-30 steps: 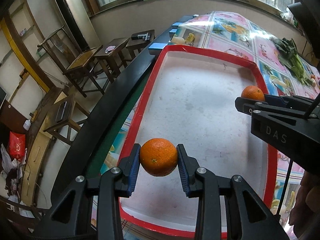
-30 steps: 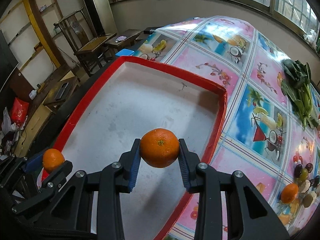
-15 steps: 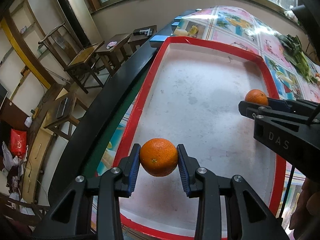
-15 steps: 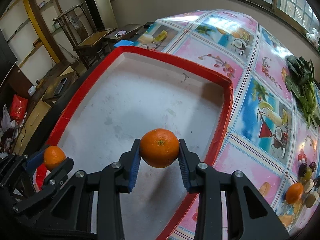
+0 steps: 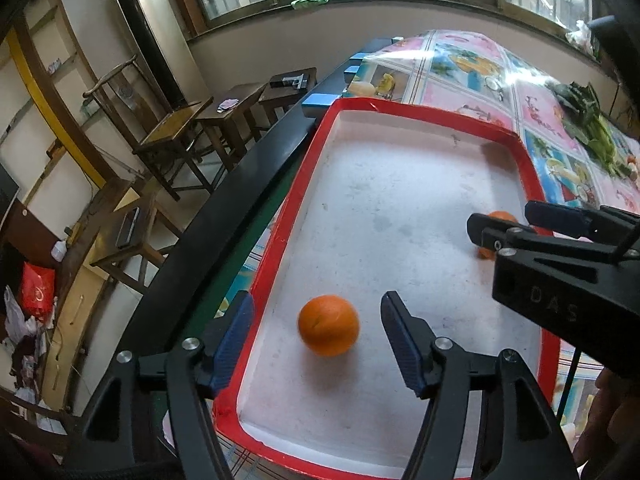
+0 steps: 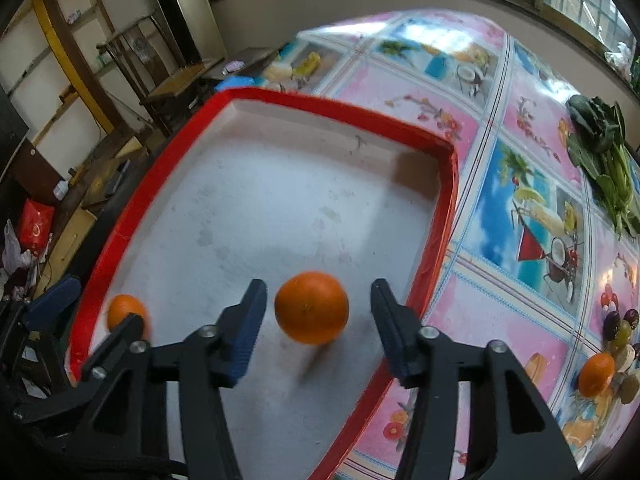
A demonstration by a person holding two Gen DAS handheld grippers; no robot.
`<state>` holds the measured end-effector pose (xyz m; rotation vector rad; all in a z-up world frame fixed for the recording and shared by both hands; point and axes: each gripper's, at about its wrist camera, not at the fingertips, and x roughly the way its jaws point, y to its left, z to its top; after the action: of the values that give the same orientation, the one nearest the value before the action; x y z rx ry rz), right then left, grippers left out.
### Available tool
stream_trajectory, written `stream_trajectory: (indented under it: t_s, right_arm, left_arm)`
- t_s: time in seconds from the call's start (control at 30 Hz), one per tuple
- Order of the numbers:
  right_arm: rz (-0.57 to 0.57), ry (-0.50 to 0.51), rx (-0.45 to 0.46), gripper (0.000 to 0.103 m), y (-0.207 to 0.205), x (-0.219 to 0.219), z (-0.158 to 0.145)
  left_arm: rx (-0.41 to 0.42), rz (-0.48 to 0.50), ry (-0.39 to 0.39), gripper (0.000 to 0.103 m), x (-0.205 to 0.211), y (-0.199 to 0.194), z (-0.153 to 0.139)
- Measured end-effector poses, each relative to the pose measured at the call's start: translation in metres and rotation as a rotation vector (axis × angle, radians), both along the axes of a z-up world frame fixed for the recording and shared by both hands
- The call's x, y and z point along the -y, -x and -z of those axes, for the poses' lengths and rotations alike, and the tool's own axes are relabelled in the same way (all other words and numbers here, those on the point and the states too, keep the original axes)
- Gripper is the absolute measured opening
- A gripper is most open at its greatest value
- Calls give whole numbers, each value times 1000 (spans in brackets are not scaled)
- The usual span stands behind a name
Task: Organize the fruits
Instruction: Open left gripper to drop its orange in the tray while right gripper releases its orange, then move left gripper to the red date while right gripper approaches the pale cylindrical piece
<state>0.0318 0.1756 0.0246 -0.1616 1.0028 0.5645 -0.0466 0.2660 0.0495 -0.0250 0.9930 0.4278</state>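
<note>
A red-rimmed tray [image 5: 288, 216] with a white floor lies on the table, also seen in the right wrist view [image 6: 448, 208]. My left gripper [image 5: 318, 338] is open, and an orange [image 5: 328, 325] lies on the tray floor between its spread fingers, free of both pads. My right gripper [image 6: 318, 320] is open too, with a second orange [image 6: 311, 307] loose between its fingers over the tray near the right rim. The right gripper also shows in the left wrist view [image 5: 516, 220] with its orange [image 5: 496, 218] partly hidden. The left orange shows in the right wrist view [image 6: 126, 312].
A floral oilcloth [image 6: 520, 128] covers the table. Leafy greens [image 6: 604, 152] lie at the far right. Another orange [image 6: 596, 374] sits with small fruits at the right edge. Wooden chairs and small tables [image 5: 192, 128] stand beyond the table's left edge.
Both grippers have opened and let go of their oranges, which now sit in the tray. Both grippers have dropped closer to the tray floor.
</note>
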Motion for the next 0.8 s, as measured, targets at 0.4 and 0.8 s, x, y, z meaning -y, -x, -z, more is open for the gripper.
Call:
stream_trajectory:
  t_s: [0.4,0.8]
  right_arm:
    - [82,-115,116,59,27,40,-44]
    - [347,-174,125,59,65,187,-44]
  left_arm:
    - [66,41,61,66,16,0,-23]
    - [86,419,195,66,126,-19,-38]
